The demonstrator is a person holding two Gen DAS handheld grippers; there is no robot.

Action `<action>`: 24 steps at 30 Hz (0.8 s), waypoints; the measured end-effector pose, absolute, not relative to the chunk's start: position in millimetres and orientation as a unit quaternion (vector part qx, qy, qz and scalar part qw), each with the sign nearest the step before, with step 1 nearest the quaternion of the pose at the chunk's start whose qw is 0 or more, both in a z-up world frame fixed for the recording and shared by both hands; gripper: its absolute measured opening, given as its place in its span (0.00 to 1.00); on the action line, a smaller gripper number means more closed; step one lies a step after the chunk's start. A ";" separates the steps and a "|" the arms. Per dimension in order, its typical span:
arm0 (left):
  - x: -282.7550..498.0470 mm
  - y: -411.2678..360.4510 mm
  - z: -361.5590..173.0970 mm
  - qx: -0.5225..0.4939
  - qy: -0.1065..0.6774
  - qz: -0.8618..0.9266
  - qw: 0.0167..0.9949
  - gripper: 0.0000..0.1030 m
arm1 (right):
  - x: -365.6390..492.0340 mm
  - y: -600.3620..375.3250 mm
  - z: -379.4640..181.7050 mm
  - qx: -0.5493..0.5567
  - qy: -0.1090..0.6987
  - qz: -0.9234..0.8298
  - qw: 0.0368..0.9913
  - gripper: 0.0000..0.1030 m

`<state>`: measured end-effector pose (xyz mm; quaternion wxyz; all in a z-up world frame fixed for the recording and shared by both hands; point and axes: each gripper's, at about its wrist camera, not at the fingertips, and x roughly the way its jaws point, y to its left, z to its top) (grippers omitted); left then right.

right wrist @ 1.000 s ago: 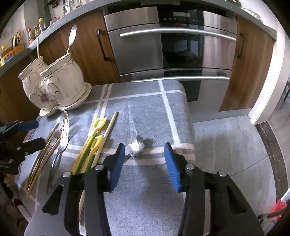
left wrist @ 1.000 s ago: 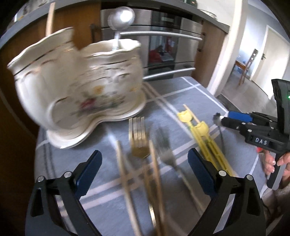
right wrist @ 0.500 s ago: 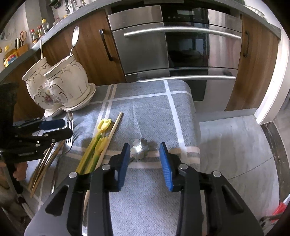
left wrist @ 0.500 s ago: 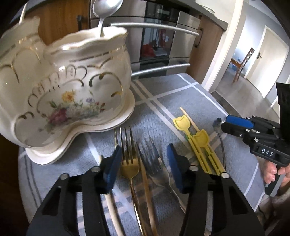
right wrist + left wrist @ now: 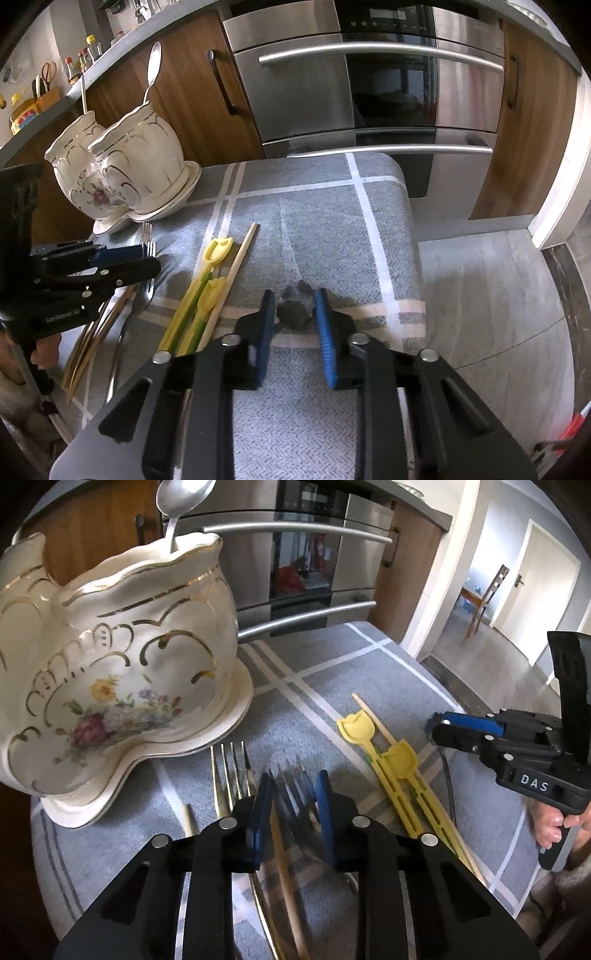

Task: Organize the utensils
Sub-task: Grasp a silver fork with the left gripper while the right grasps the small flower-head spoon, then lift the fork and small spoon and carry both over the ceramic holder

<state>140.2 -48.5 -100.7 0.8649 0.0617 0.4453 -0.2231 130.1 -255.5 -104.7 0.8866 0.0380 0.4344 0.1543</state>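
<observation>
Tines of the silver fork (image 5: 295,786) point away between the left gripper (image 5: 291,805), whose jaws have just been closing astride its neck, handle running back underneath.

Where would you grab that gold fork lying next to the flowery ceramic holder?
Probably by the slim neck just behind the tines of the gold fork, coming straight down from above with the jaws across its width. It lies flat on the cloth, tines toward the ceramic holder, so nothing slips under it. A wooden stick and the silver fork crowd either side.
</observation>
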 end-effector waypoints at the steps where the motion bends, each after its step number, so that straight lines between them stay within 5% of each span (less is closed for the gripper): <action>1: 140.7 -48.8 -100.6 0.061 0.443 -0.224 0.866 0.22 | 130.2 -256.6 -104.9 0.040 0.435 0.154 0.886 0.09; 5: 137.4 -48.8 -93.6 0.060 0.429 -0.232 0.871 0.03 | 128.0 -259.8 -102.5 0.047 0.428 0.153 0.889 0.05; 24: 91.7 -23.3 -14.8 0.046 0.318 -0.247 0.914 0.02 | 78.1 -259.4 -9.8 0.003 0.292 0.138 0.947 0.02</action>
